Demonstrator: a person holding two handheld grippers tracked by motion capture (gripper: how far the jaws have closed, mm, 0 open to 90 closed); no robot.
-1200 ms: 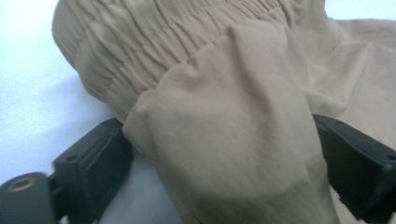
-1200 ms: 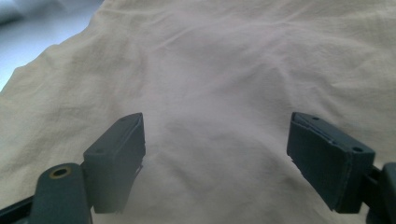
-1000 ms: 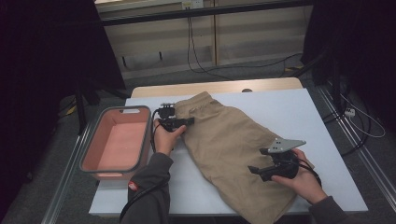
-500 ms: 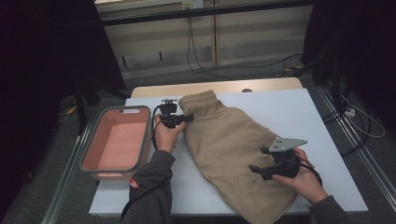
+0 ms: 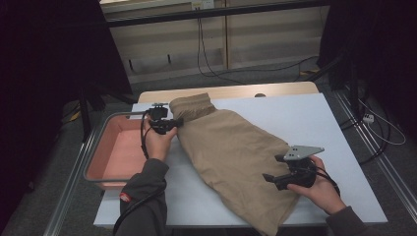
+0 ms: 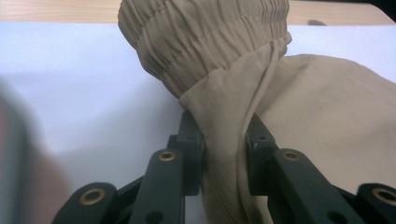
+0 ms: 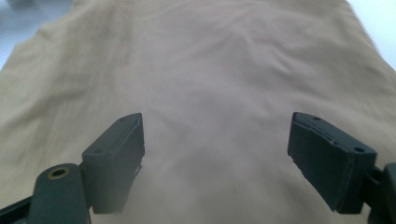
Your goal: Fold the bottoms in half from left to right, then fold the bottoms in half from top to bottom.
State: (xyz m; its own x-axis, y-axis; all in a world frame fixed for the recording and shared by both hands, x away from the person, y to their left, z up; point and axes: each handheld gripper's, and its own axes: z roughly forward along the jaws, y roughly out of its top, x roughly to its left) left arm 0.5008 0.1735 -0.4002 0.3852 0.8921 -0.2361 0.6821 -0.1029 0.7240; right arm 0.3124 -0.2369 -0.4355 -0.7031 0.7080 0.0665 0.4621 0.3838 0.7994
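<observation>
A tan garment [image 5: 236,152] with an elastic waistband [image 6: 205,32] lies slantwise across the white table [image 5: 310,118]. At its far left end, my left gripper [image 5: 177,122] is shut on a pinched fold of the cloth [image 6: 224,130] just below the waistband. Its jaws have just been closing with that fold between them. Near the garment's lower right end, my right gripper [image 5: 269,178] stands open just above the flat cloth [image 7: 210,70], its pads [image 7: 116,158] wide apart with nothing gripped.
A pink tray [image 5: 98,150] sits at the table's left edge, beside my left forearm. A wooden strip [image 5: 231,92] runs along the table's far side. Cables lie on the floor beyond.
My left gripper went from open to shut on the garment's edge and rose a little toward the far side, bunching the waistband end. The right gripper stayed where it was.
</observation>
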